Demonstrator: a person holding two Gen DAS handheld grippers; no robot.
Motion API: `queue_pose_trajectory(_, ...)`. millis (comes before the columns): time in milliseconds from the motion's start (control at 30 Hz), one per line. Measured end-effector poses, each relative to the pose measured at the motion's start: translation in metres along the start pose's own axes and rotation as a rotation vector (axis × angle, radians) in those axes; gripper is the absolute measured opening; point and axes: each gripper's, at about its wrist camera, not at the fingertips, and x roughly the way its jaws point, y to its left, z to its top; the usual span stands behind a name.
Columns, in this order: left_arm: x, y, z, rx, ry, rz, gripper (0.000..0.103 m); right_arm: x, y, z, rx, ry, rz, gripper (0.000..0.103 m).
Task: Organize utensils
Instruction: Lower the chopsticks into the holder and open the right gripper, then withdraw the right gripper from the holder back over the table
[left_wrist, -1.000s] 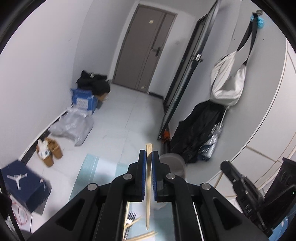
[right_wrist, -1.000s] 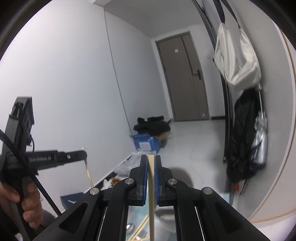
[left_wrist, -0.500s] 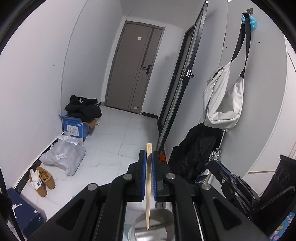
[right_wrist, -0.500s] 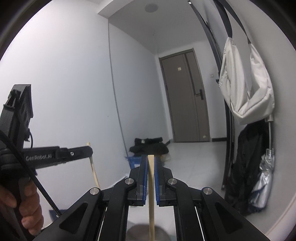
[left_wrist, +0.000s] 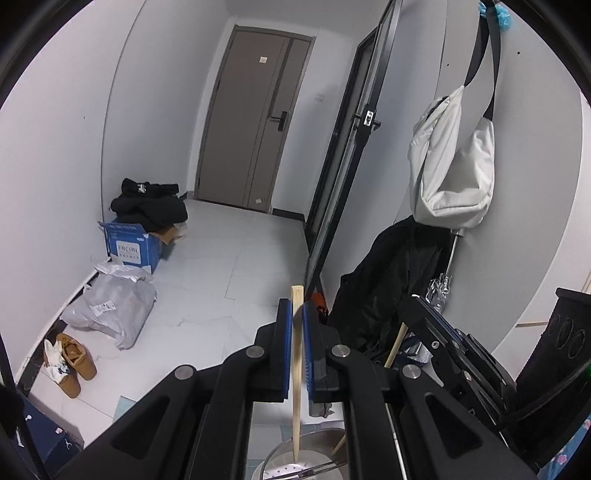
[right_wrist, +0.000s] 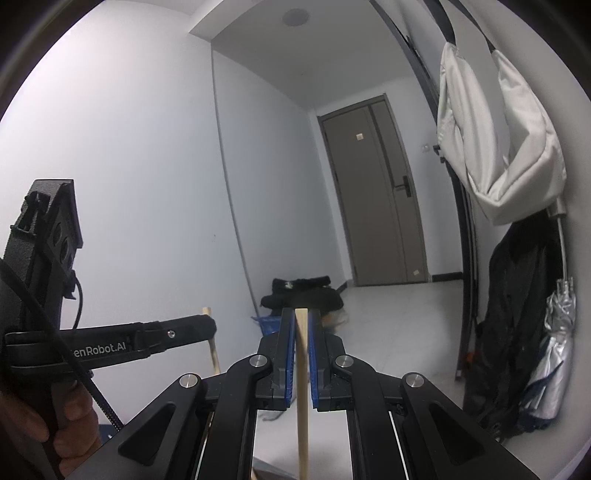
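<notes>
Each gripper, left (left_wrist: 294, 314) and right (right_wrist: 302, 325), pinches one wooden chopstick (left_wrist: 296, 373) above the steel holder (left_wrist: 295, 467), the right's chopstick (right_wrist: 302, 387) upright.

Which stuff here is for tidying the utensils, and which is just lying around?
For the job:
left chopstick, pinched in the left gripper
right chopstick, pinched in the right gripper
metal holder

Just lying around:
white bag
blue box
brown shoes
folded umbrella

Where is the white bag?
The white bag hangs high on the right wall in both views, just above the black coat.
</notes>
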Motion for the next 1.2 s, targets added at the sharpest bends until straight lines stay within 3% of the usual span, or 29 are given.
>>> queue_pose_trajectory(267,0.006,-0.008,-0.006,0.053,0.014,0.030,0.003,0.000,-0.004,-0.012,-0.011,0.030,0.027,0.006)
queue_pose_trajectory(433,0.007,-0.008,-0.011,0.079,0.040,0.011,0.003,-0.002,-0.001,-0.025,-0.032,0.087,0.053,0.006)
queue_pose_trajectory(533,0.011,-0.004,-0.014,0.080,0.077,-0.018,0.003,0.002,-0.001,-0.035,-0.031,0.139,0.082,0.007)
queue_pose_trajectory(667,0.022,0.001,-0.021,0.085,0.182,-0.074,0.003,0.010,0.000,-0.049,-0.021,0.217,0.088,0.007)
queue_pose_trajectory(833,0.022,0.012,-0.026,0.037,0.263,-0.082,0.007,0.010,0.002,-0.058,-0.005,0.284,0.089,0.009)
queue_pose_trajectory(900,0.014,0.021,-0.025,-0.012,0.264,-0.057,0.018,0.002,0.003,-0.056,-0.002,0.298,0.082,0.010)
queue_pose_trajectory(967,0.009,0.027,-0.025,-0.059,0.268,-0.037,0.054,-0.006,0.005,-0.054,-0.004,0.302,0.067,0.019)
queue_pose_trajectory(1200,-0.034,0.040,-0.026,-0.149,0.193,0.078,0.079,-0.045,0.022,-0.041,0.003,0.286,0.016,0.068)
